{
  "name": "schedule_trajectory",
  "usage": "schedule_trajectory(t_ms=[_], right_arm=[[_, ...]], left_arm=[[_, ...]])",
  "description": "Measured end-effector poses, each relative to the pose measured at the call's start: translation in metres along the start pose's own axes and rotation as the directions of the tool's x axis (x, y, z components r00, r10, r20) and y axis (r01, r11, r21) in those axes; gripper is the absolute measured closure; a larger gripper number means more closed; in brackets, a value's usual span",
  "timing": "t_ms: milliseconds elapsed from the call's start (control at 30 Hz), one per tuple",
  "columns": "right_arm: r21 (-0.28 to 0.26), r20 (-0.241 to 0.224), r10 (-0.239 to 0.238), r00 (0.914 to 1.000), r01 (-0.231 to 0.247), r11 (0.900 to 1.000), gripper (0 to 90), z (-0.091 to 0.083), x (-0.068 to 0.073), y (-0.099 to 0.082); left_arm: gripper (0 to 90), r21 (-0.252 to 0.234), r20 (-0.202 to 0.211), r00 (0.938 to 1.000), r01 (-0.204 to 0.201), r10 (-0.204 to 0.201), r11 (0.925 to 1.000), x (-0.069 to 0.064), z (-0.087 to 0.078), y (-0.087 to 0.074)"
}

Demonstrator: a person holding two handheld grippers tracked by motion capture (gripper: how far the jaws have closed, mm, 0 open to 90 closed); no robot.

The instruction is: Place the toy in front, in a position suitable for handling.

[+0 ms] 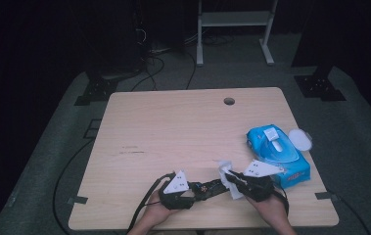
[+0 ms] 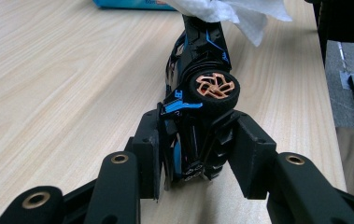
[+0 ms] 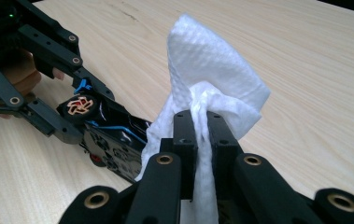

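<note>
Two things are in hand near the near edge of the table [image 1: 139, 122]: a black toy car [image 2: 198, 107] with blue trim and copper-spoked wheels, and a white paper wipe [image 3: 212, 88]. The left gripper [image 2: 193, 140] has its jaws pressed onto one end of the car, holding it on its side just above the wood, a wheel facing up. The right gripper [image 3: 201, 126] has its jaws pressed together on a bunched fold of the wipe, whose loose part drapes against the far end of the car. A blue wipe pack [image 1: 278, 152] lies at the right, its lid flipped open

The car looks light and stiff, with smooth glossy panels that could slip and thin trim and wheels that could snap; a hold across the solid body, as now, seems safest, not on a wheel. The wipe is soft, limp and easily torn, so a pinch on a gathered fold suits it better than on a single edge
</note>
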State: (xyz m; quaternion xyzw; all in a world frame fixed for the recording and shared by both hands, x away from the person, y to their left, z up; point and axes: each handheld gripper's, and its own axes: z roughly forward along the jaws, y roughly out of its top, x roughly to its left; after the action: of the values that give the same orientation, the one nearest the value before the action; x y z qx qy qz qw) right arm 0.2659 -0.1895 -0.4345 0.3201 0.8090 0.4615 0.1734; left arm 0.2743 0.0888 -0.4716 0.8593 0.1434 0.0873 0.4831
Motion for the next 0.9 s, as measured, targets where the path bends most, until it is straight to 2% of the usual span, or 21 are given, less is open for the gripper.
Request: schedule_trajectory(t_ms=[67,133,167,267,333,367,433,500,533,600,667,700,733,800,900], right_arm=[[-0.011,-0.007,-0.014,0.9999,0.014,0.9998,83.8,0.002,0.005,0.000],[-0.014,-0.044,-0.024,0.9987,0.023,0.9996,83.7,0.006,0.012,0.001],[-0.022,-0.046,-0.030,0.9985,0.029,0.9993,83.7,0.008,0.014,0.001],[-0.022,-0.057,-0.019,0.9982,0.017,0.9996,83.7,0.008,0.012,0.001],[-0.012,0.001,-0.023,0.9997,0.023,0.9997,83.6,0.003,0.006,0.000],[-0.013,0.001,-0.014,0.9999,0.014,0.9998,83.6,0.001,0.003,-0.001],[-0.009,0.031,0.004,0.9995,-0.004,1.0000,83.8,-0.003,-0.002,-0.004],[-0.017,0.029,0.017,0.9994,-0.017,0.9997,83.8,-0.002,0.000,-0.004],[-0.024,0.019,0.020,0.9996,-0.019,0.9995,83.8,0.000,0.003,-0.004],[-0.041,-0.035,0.005,0.9994,-0.006,0.9991,83.6,0.006,0.012,-0.002],[-0.043,-0.071,-0.034,0.9969,0.031,0.9986,83.5,0.011,0.023,0.000],[-0.038,-0.070,-0.051,0.9962,0.049,0.9981,83.4,0.012,0.027,0.002],[-0.038,-0.066,-0.059,0.9960,0.057,0.9977,83.3,0.012,0.027,0.002],[-0.034,-0.043,-0.039,0.9983,0.037,0.9987,83.3,0.009,0.020,0.001],[-0.023,0.038,-0.004,0.9993,0.004,0.9997,83.5,-0.002,0.001,-0.005]], left_arm=[[58.3,0.002,-0.001,1.0000,-0.002,0.002,1.0000,0.000,-0.001,0.000],[58.3,0.000,-0.002,1.0000,-0.005,0.005,1.0000,0.001,-0.001,-0.001],[58.3,0.000,-0.002,1.0000,-0.002,0.002,1.0000,0.002,-0.003,-0.002],[58.3,-0.003,-0.003,1.0000,0.000,0.000,1.0000,0.003,-0.005,-0.003],[58.3,0.000,-0.002,1.0000,0.002,-0.002,1.0000,0.004,-0.006,-0.004],[58.3,-0.002,0.000,1.0000,0.005,-0.005,1.0000,0.004,-0.006,-0.004],[58.3,-0.004,0.000,1.0000,0.007,-0.007,1.0000,0.004,-0.005,-0.004],[58.3,-0.004,0.001,1.0000,0.008,-0.008,1.0000,0.005,-0.005,-0.004],[58.3,-0.003,0.001,0.9999,0.011,-0.011,0.9999,0.005,-0.005,-0.004],[58.2,-0.002,0.000,0.9999,0.011,-0.011,0.9999,0.005,-0.005,-0.004],[58.2,-0.001,0.000,1.0000,0.007,-0.007,1.0000,0.004,-0.005,-0.005],[58.2,0.000,-0.001,1.0000,0.009,-0.009,1.0000,0.004,-0.005,-0.005],[58.2,0.002,-0.004,1.0000,0.006,-0.006,1.0000,0.005,-0.006,-0.005],[58.3,0.003,-0.008,1.0000,0.004,-0.004,1.0000,0.005,-0.006,-0.005],[58.3,0.001,-0.008,0.9999,0.007,-0.007,1.0000,0.006,-0.007,-0.005]])
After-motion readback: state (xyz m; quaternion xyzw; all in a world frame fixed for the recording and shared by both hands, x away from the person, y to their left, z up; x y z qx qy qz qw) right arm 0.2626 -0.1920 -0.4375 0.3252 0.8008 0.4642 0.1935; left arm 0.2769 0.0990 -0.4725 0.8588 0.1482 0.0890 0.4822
